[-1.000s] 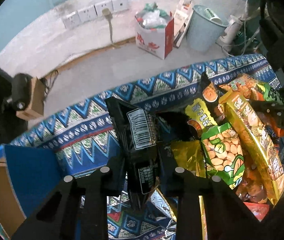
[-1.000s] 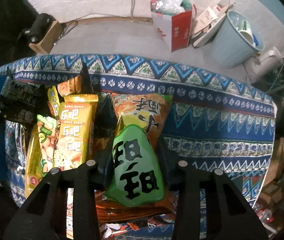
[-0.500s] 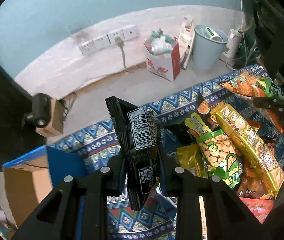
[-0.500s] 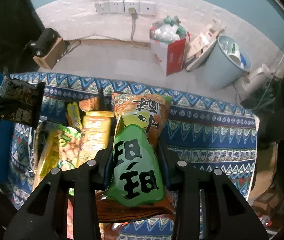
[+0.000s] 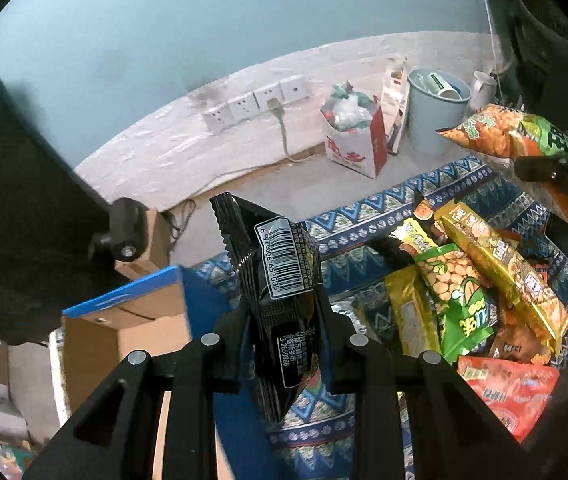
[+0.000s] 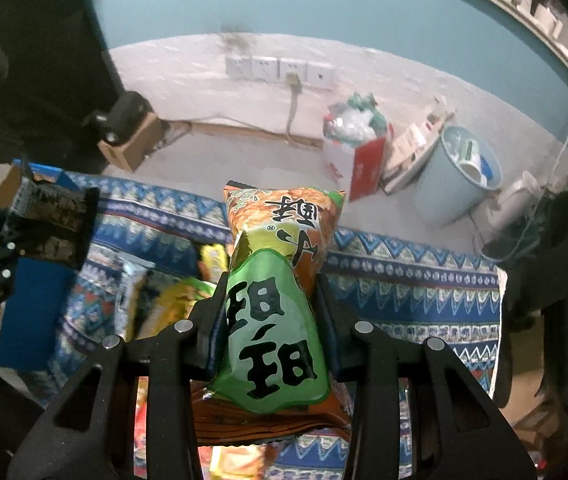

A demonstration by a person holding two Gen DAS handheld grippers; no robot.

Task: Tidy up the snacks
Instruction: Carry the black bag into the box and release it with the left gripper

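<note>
My left gripper (image 5: 281, 322) is shut on a black snack packet (image 5: 279, 280) with a white barcode label, held up above the patterned cloth (image 5: 368, 216). My right gripper (image 6: 269, 316) is shut on an orange and green snack bag (image 6: 279, 280) with large black characters. In the left wrist view that bag (image 5: 504, 132) and the right gripper show at the upper right. In the right wrist view the black packet (image 6: 53, 220) and the left gripper show at the far left. A pile of snack packs (image 5: 480, 288) lies on the cloth to the right of the black packet.
An open cardboard box with blue flaps (image 5: 139, 320) stands at the left below the black packet. On the floor beyond the cloth stand a red and white paper bag (image 5: 354, 136) and a pale blue bin (image 5: 436, 108). Wall sockets (image 5: 255, 104) line the back wall.
Both grippers have risen with their packets, so the cloth and the snack pile look smaller and more wall shows. The cardboard box has come further into the left wrist view.
</note>
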